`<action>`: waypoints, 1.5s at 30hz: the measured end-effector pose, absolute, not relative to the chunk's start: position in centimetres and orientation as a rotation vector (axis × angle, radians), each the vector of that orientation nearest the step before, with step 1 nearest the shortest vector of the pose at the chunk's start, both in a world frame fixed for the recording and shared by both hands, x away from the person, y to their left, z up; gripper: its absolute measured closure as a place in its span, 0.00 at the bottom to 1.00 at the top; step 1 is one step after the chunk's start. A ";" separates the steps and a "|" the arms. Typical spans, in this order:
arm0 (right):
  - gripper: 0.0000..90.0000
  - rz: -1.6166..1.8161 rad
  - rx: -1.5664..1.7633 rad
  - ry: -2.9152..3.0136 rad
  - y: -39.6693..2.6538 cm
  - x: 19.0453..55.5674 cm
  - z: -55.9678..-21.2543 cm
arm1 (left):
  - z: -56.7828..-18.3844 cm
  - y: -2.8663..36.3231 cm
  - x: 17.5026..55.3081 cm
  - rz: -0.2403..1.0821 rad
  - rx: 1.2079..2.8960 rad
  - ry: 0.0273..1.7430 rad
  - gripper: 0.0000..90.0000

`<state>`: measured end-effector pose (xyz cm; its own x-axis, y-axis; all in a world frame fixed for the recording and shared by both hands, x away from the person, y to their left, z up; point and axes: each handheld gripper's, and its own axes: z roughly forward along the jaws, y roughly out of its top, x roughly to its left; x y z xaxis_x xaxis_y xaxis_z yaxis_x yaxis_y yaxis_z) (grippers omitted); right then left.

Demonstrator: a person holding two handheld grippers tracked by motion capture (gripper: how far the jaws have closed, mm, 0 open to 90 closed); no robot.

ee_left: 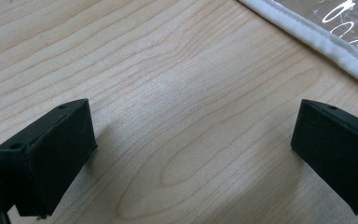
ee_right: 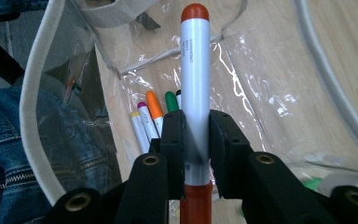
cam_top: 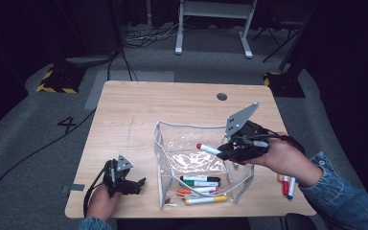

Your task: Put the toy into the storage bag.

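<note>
My right gripper (cam_top: 225,152) is shut on a white marker with a red cap (cam_top: 208,148), held over the open top of a clear plastic bag (cam_top: 191,160). In the right gripper view the marker (ee_right: 195,84) stands between the two black pads, with its red tip pointing away over the bag's inside. Several markers (cam_top: 200,188) lie at the bag's bottom. At the table's front left corner my left gripper (cam_top: 141,182) rests low, pointing toward the bag. Its jaws stand wide apart in the left gripper view, with bare wood between them and the bag's white rim (ee_left: 321,42) at the upper right.
Two loose markers (cam_top: 288,186) lie on the wooden table (cam_top: 139,110) under the right forearm, near the front right edge. A dark round hole (cam_top: 222,96) sits near the table's far edge. Cables and a white frame stand on the floor beyond.
</note>
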<state>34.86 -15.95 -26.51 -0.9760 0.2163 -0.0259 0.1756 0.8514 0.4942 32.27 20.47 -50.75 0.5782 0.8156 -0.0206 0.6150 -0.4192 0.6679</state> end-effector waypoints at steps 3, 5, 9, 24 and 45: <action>0.85 0.747 0.291 2.967 -14.9 34.8 -27.1 | -50.8 20.5 32.3 0.408 2.174 1.134 0.00; 0.85 0.726 0.278 2.982 -14.4 34.8 -27.5 | -50.8 20.5 32.3 0.409 2.174 1.134 0.00; 0.85 0.676 0.263 3.014 -13.3 34.9 -28.3 | -50.7 20.5 32.3 0.408 2.175 1.134 0.00; 0.85 0.422 0.148 3.122 -9.2 35.0 -32.0 | -50.8 20.5 32.3 0.408 2.174 1.134 0.00; 0.85 0.135 0.074 3.185 -6.3 35.3 -37.2 | -50.7 20.5 32.4 0.407 2.177 1.131 0.00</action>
